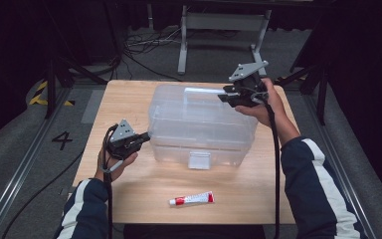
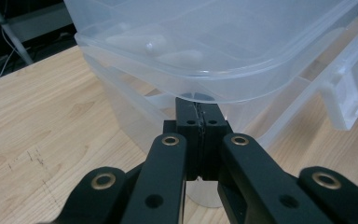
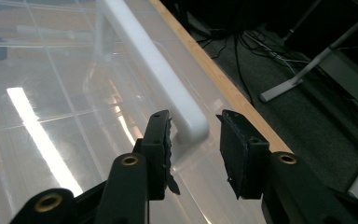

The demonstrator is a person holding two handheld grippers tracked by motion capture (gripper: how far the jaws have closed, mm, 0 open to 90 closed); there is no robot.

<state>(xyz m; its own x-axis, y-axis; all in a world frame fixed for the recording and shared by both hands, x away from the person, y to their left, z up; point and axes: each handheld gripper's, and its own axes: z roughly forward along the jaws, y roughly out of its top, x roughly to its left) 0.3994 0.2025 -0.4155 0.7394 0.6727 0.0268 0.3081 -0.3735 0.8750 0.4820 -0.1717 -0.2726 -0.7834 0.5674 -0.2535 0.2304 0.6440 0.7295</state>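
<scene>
A clear plastic storage box (image 1: 201, 124) with a lid stands in the middle of the wooden table (image 1: 124, 94). My left gripper (image 1: 146, 135) is shut with nothing between its jaws. Its tips (image 2: 199, 109) sit against the box's left side, just under the lid's rim (image 2: 186, 91). My right gripper (image 1: 222, 97) hovers over the lid's back right corner. In the right gripper view its jaws (image 3: 196, 130) stand open on either side of the end of the white handle (image 3: 158, 74), with a gap at each pad.
A red and white tube (image 1: 191, 199) lies on the table near the front edge. The box's white latch (image 1: 199, 160) faces the person. Cables and a metal stand leg (image 1: 182, 50) lie on the floor beyond the table.
</scene>
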